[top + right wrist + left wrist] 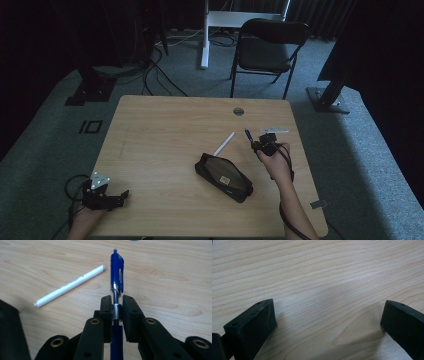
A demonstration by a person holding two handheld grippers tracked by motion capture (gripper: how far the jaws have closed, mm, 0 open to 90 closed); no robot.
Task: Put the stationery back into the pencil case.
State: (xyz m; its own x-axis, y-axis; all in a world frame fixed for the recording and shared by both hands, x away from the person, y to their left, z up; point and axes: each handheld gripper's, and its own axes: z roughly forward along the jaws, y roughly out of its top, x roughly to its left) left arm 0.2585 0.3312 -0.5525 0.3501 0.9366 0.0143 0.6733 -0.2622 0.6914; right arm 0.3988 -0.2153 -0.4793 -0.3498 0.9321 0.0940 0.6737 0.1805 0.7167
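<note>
My right gripper (116,303) is shut on a blue pen (116,277), whose clip end points away from me above the wood. From above, that right gripper (256,143) sits right of the table's middle with the blue pen (248,134) sticking out to the upper left. A white pen (224,143) lies on the table just left of it, also the white pen (70,285) in the right gripper view. A black pencil case (223,176) lies open nearer me. My left gripper (123,196) rests at the front left, jaws wide open over bare wood (329,312).
The wooden table (165,130) has a round cable hole (238,111) near its far edge. A pale flat object (274,131) lies just beyond the right gripper. A black chair (267,47) and a white desk leg (204,35) stand behind the table on grey carpet.
</note>
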